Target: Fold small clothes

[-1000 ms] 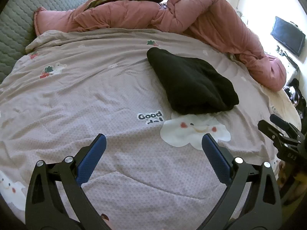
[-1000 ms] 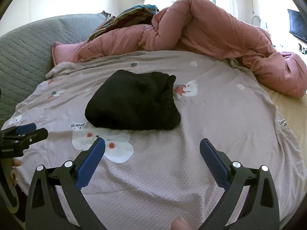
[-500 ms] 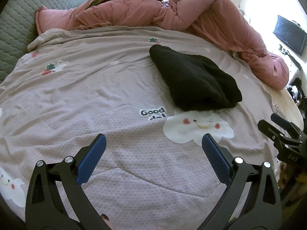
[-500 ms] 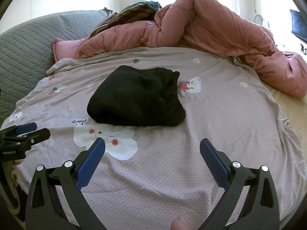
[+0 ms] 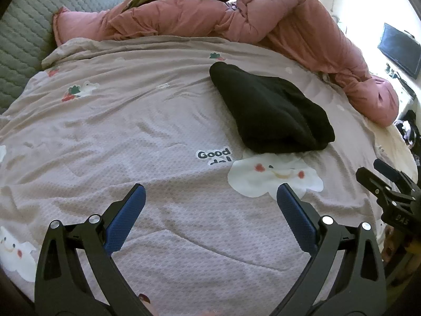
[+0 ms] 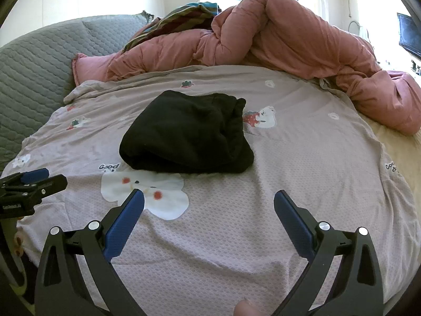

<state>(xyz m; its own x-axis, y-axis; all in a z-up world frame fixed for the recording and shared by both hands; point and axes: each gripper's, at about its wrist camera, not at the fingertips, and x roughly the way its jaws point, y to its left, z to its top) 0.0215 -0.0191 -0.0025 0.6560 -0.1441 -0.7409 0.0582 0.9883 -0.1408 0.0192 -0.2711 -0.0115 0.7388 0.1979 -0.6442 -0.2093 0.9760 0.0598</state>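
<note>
A black garment (image 5: pixel 271 110) (image 6: pixel 188 134) lies folded in a compact bundle on the grey patterned bedspread (image 5: pixel 131 121) (image 6: pixel 302 158), just beyond a white cloud print. My left gripper (image 5: pixel 210 197) hovers open over the bedspread, short of the bundle and to its left, holding nothing. My right gripper (image 6: pixel 209 200) is open too, empty, with the bundle ahead and slightly left. Each gripper shows at the edge of the other's view: the right one (image 5: pixel 386 184), the left one (image 6: pixel 31 181).
A crumpled pink duvet (image 5: pixel 263 21) (image 6: pixel 276 34) runs along the far side and right of the bed, with a striped cloth on top. A grey quilted headboard (image 5: pixel 23 26) is at the left. A dark screen (image 5: pixel 400 50) hangs on the right wall.
Both grippers have drawn back slightly and tilted down, so the black bundle sits a little lower in each view. Both stay open; the bundle has not moved.
</note>
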